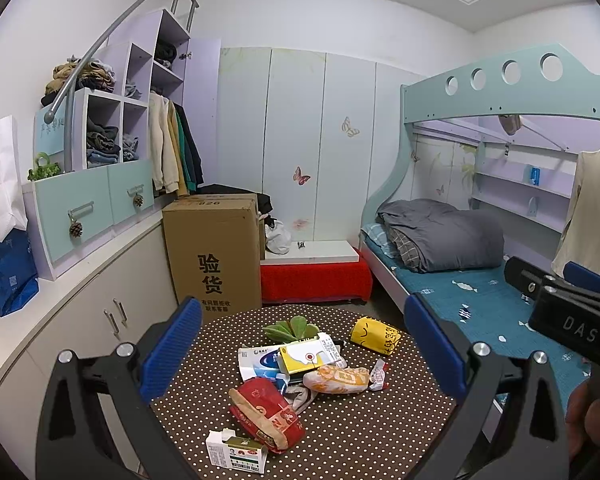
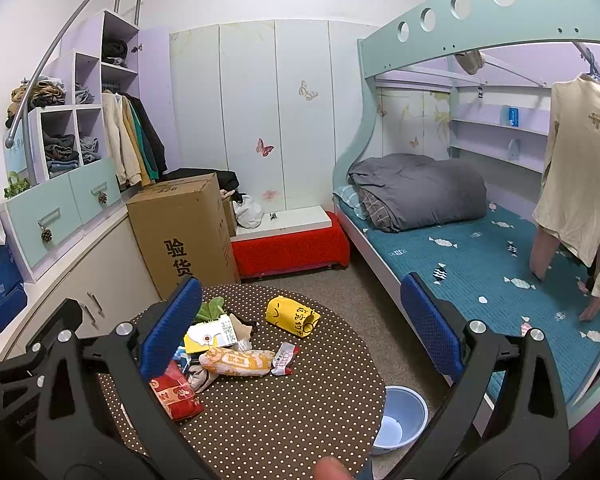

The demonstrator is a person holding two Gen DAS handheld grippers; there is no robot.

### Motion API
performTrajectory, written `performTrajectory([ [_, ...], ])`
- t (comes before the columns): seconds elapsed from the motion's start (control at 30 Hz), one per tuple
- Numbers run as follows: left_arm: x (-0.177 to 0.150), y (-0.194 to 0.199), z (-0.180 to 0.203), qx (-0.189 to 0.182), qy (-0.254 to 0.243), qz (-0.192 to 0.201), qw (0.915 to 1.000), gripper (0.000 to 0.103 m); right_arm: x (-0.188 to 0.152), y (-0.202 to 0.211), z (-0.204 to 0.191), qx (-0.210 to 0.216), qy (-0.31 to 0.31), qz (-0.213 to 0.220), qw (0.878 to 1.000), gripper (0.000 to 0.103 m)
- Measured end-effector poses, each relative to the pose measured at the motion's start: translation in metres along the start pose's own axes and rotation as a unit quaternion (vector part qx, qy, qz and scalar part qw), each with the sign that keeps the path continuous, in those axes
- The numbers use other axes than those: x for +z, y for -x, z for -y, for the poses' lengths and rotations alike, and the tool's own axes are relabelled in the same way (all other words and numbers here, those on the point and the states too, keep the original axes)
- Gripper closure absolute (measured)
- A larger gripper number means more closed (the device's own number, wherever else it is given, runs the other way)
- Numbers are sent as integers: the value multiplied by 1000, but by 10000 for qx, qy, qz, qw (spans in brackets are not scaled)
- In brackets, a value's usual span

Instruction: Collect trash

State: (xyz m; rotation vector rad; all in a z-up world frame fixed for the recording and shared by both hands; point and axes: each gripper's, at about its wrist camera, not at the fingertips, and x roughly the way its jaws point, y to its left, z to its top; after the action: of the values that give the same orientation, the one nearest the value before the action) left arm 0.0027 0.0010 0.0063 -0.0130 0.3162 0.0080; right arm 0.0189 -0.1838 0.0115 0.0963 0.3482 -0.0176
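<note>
Dotted table (image 2: 284, 412) carries the trash. Your right gripper (image 2: 300, 324), jaws spread and empty, has the orange wrapper (image 2: 236, 361) at 11 o'clock, long axis crosswise; left gripper (image 1: 302, 344) likewise spread.

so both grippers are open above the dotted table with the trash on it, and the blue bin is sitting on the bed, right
Not quite. The blue bin sits on the floor beside the table, between it and the bed, as the right wrist view shows. The rest holds: the left gripper and right gripper are both open above the table, with the trash on it.
</note>
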Motion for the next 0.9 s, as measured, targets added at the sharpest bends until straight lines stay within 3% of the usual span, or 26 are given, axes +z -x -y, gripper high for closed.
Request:
performTrajectory([
  [0.9, -8, -18, -6, -35, 87, -106, 9999, 4, -5, -17, -9, 13, 49, -112, 9999, 6],
])
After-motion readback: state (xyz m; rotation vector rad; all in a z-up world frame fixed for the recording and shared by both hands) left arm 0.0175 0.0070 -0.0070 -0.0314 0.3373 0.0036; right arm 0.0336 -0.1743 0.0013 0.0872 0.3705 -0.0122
